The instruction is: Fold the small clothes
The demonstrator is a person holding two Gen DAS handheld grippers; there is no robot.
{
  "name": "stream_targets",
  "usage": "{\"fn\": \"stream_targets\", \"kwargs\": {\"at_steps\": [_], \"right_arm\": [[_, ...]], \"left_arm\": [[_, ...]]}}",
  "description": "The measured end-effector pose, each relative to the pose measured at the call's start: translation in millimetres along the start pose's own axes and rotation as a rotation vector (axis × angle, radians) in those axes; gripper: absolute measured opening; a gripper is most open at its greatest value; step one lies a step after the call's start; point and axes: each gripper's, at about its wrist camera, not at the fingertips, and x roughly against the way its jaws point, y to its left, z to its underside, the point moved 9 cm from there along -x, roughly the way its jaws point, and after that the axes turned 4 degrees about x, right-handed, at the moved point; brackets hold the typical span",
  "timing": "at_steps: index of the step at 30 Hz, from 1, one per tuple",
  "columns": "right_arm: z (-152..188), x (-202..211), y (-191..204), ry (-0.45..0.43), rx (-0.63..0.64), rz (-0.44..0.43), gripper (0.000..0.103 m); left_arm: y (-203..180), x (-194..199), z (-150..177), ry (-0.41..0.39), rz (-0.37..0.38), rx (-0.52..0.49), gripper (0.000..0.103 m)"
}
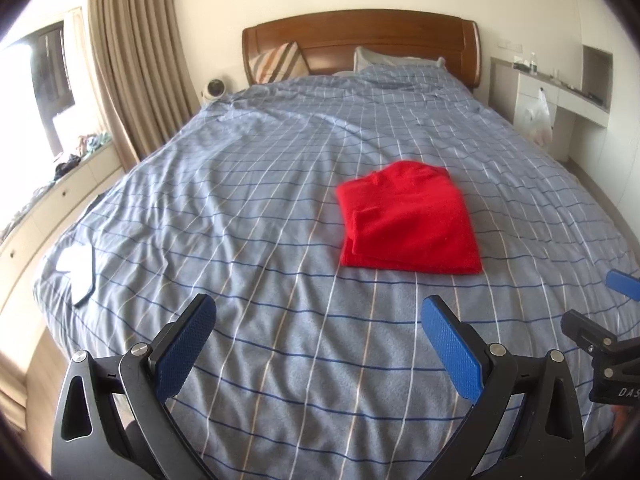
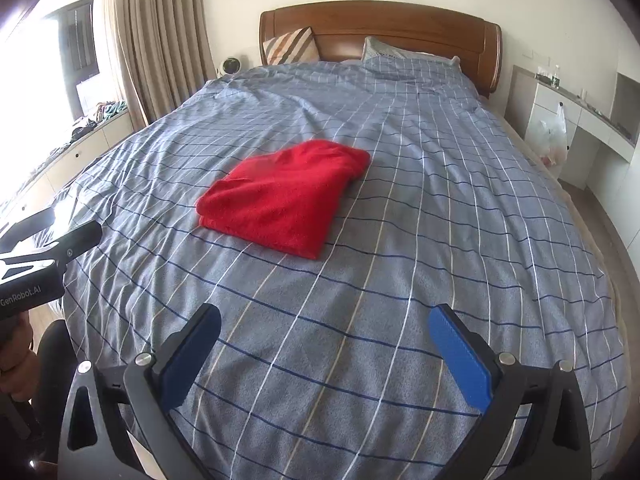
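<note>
A red garment point(image 1: 408, 220) lies folded into a neat rectangle on the blue checked bedcover point(image 1: 260, 200); the right wrist view shows the same red garment point(image 2: 286, 196) left of centre. My left gripper point(image 1: 318, 308) is open above the near part of the bed, well short of the garment, with nothing between its blue pads. My right gripper point(image 2: 325, 318) is open too, pulled back from the cloth and empty. The right gripper's blue fingertip point(image 1: 620, 282) shows at the right edge of the left wrist view. The left gripper's black body point(image 2: 36, 268) shows at the left edge of the right wrist view.
A white cloth item point(image 1: 78, 270) lies at the bed's near left corner. Pillows point(image 1: 280, 62) lean on the wooden headboard point(image 1: 360, 36). Beige curtains point(image 1: 136, 60) and a window bench with clutter point(image 1: 72, 160) are to the left. A white desk with a plastic bag point(image 1: 540, 116) stands to the right.
</note>
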Motion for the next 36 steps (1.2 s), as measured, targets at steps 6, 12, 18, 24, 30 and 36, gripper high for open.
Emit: {"fn": "stream_targets", "kwargs": {"at_steps": [6,12,18,24,30,36], "right_arm": [[2.2,4.6,6.5,0.003,-0.002,0.001,0.102],[13.5,10.1,19.4,0.033,-0.021,-0.011,0.102],[8.6,29.7,30.3,0.009,0.019,-0.015,0.102],[-10.9,57.4,24.5,-0.052,0.003,0.009,0.102],[-8.9,63.4,21.9,-0.031,-0.005,-0.001,0.102],[-3.7,64.6,18.1,0.003,-0.017,0.033,0.102]], "left_arm": [[5.5,-3.4,9.3,0.028,-0.028,0.002,0.102],[8.5,3.6,18.1,0.047,-0.024,-0.001,0.103],[8.9,17.0,17.3,0.065,-0.026,-0.040,0.103],[6.1,40.3,6.1,0.025,0.001,-0.036,0.103],[-3.4,52.1,1.3,-0.018,0.013,-0.076,0.103],[-7.6,52.2,4.6,0.004,0.052,-0.055,0.103]]}}
